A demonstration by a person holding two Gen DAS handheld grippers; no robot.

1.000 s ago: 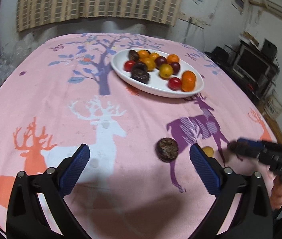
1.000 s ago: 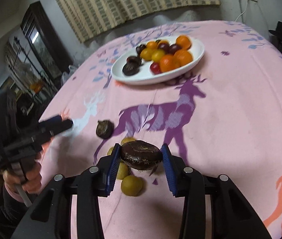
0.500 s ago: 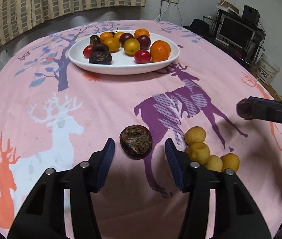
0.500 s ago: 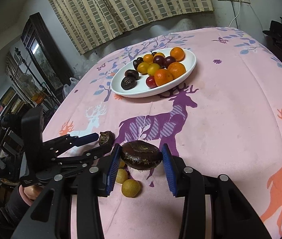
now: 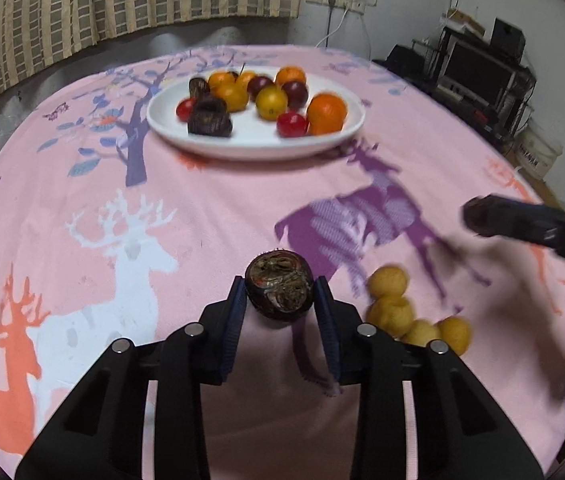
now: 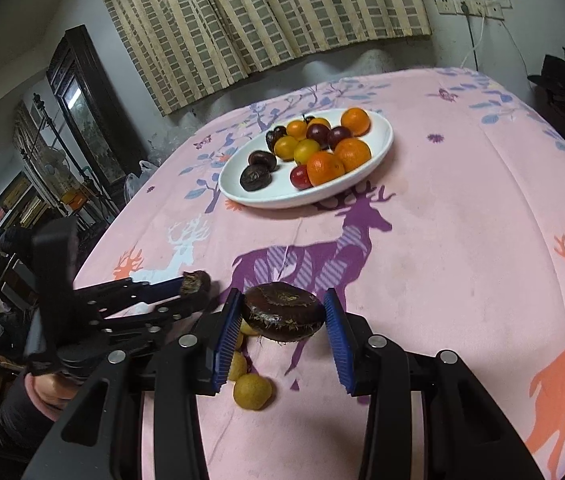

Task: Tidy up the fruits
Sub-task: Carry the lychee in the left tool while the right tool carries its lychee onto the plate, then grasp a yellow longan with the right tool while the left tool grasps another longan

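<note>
Your left gripper (image 5: 280, 300) has just been closing, pads now on a dark fruit (image 5: 279, 291); right gripper (image 6: 282, 314) clamps another dark fruit (image 6: 282, 311) above the pink deer tablecloth (image 6: 462, 240). White plate (image 6: 378, 150) far, curtains (image 6: 266, 20) behind.

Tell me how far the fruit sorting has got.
Done: the white plate already holds oranges, plums and dark fruits. In hand: the right gripper grips one dark fruit, and the left gripper has just been closing onto another dark fruit, its pads now on it. Left: both go to the plate; the small yellow fruits wait on the cloth.
</note>
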